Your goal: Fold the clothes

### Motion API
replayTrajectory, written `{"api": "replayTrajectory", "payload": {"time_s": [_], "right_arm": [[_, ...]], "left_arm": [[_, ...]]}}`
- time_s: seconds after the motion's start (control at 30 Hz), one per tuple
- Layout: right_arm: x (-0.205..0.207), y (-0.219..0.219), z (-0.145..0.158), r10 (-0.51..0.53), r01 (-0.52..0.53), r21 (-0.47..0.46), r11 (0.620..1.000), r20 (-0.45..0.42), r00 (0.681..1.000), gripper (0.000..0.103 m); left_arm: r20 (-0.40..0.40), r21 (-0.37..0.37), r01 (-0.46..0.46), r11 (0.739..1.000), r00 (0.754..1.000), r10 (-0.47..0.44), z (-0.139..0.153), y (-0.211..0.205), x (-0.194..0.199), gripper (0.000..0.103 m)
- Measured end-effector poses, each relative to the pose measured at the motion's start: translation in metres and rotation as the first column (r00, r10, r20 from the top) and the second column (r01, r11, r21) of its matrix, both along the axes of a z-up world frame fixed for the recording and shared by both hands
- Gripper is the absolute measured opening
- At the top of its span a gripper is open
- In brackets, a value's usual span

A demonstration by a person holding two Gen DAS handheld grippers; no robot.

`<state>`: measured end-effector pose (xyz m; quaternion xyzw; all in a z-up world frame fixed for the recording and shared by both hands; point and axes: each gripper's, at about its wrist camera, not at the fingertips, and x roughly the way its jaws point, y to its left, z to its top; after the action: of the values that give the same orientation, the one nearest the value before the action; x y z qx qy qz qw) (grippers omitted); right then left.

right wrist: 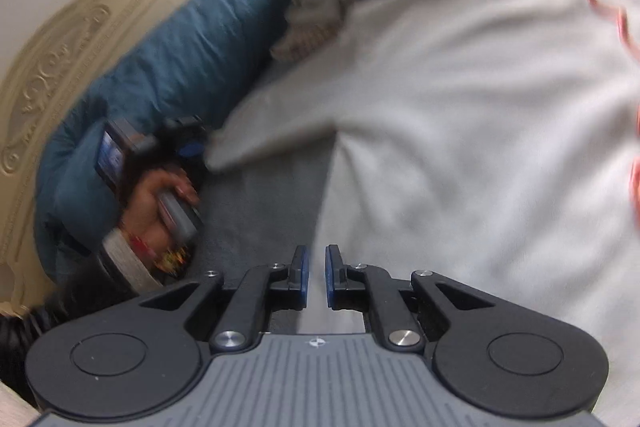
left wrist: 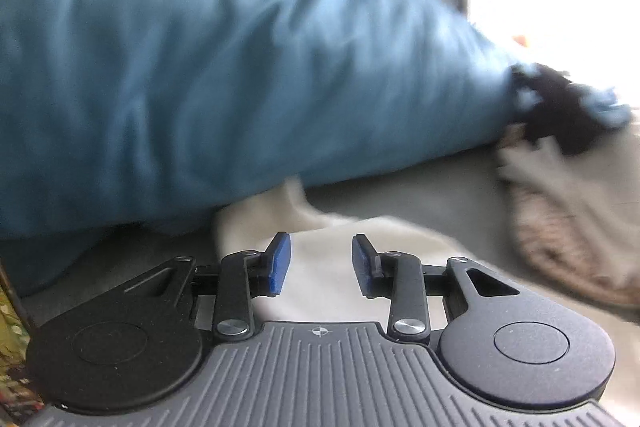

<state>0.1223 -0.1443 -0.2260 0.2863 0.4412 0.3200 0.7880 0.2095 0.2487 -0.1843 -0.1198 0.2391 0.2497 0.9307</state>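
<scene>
Grey bed surface [right wrist: 256,211] runs between the clothes as a bare lane, open from the right tongs toward the left hand. Behind it a carved cream headboard [right wrist: 60,59] closes the far side. Against that lies a large teal quilt [left wrist: 224,59], its lower edge just above the left tongs. On the right a white garment [right wrist: 460,131] with orange print covers most of the bed; its near edge cuts straight along the bare grey lane, and 1 pointed flap reaches toward the left hand [right wrist: 156,203]. A beige knitted piece [left wrist: 560,223] lies bunched near the quilt's end, beside something dark and blurred. Left tongs [left wrist: 322,269] stand partly apart over white cloth, gripping nothing. Right tongs [right wrist: 316,277] are almost closed, a thin gap showing, nothing between them.
</scene>
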Motion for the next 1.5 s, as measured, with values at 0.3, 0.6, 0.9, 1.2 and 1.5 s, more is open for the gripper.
{"api": "replayTrajectory", "payload": {"time_s": [0.3, 0.6, 0.9, 1.2, 1.5], "right_arm": [[0.156, -0.039, 0.062, -0.115, 0.18, -0.368, 0.912, 0.19, 0.975, 0.025], [0.282, -0.045, 0.023, -0.212, 0.231, -0.551, 0.802, 0.1, 0.972, 0.041], [0.318, -0.055, 0.0, -0.209, 0.131, -0.554, 0.822, -0.08, 0.975, 0.053], [0.286, -0.052, 0.022, -0.1, 0.124, -0.599, 0.791, 0.074, 0.992, 0.011], [0.27, -0.07, -0.006, -0.224, 0.305, -0.548, 0.779, 0.21, 0.952, 0.009]], "left_arm": [[-0.041, -0.072, 0.307, 0.949, 0.95, -0.31, -0.041, -0.064, 0.034, 0.037], [0.055, -0.14, 0.335, 0.932, 0.942, -0.33, -0.07, -0.061, 0.024, 0.041], [0.082, -0.136, 0.353, 0.926, 0.935, -0.345, -0.073, -0.06, 0.023, 0.047], [0.095, -0.143, 0.357, 0.923, 0.933, -0.346, -0.074, -0.059, 0.021, 0.047], [0.095, -0.139, 0.355, 0.924, 0.934, -0.345, -0.073, -0.059, 0.02, 0.047]]}}
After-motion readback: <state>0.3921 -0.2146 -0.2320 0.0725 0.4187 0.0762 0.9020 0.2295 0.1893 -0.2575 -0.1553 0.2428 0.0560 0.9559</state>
